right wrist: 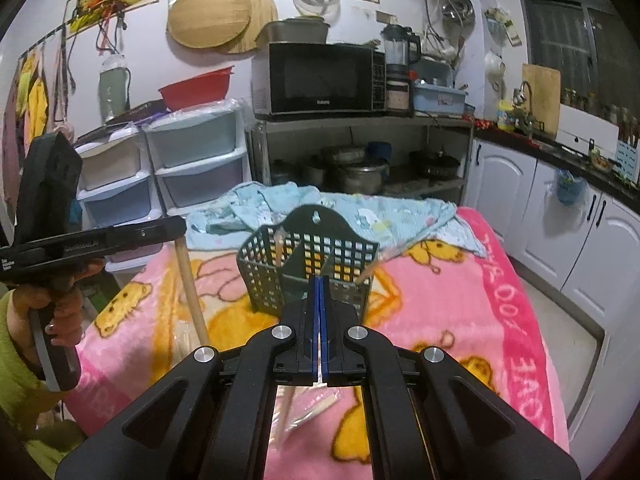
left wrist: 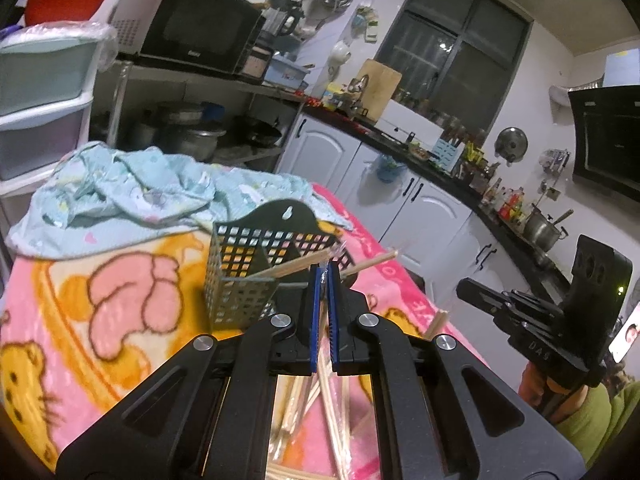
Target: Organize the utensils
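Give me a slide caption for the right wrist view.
Right tongs shut before a green mesh utensil basket on a pink cartoon blanket.

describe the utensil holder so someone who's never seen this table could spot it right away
Start at the pink cartoon blanket that covers the table, with a crumpled pale blue cloth at its far end. Just in front of that cloth stands the utensil basket: dark green, grid-holed walls, a raised back with a hanging hole, chopsticks poking out.

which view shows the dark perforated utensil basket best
The right wrist view: the dark perforated plastic utensil basket sits centred, its hanging tab and divider visible. The left wrist view shows the basket at an angle, partly behind the hand-held gripper.
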The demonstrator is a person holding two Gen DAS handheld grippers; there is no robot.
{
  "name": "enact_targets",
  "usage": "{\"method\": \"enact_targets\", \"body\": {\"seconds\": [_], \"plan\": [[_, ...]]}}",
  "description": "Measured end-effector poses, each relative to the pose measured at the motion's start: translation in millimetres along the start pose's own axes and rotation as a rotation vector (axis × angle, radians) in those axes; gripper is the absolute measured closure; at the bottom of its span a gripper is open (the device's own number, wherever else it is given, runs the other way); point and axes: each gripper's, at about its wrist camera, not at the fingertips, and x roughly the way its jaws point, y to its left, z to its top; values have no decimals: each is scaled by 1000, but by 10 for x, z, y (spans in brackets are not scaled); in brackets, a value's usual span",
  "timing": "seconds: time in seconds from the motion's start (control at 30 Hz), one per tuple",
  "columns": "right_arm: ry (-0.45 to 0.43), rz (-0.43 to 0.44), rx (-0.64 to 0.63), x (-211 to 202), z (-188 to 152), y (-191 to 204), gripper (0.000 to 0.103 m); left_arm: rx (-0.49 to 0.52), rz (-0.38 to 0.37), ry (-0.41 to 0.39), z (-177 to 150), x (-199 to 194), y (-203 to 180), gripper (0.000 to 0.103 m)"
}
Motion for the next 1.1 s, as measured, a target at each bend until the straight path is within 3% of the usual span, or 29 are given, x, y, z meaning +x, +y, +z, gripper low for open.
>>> {"method": "enact_targets", "body": {"seconds": [0.6,1.1], "plan": [[-175,5,-57,-208,596,111,102,97,-16,-180,664,-288,-293,101],[-325,-11,-93,-278,1153,122,102,100,38,-292,1158,-309,-255,101]]}}
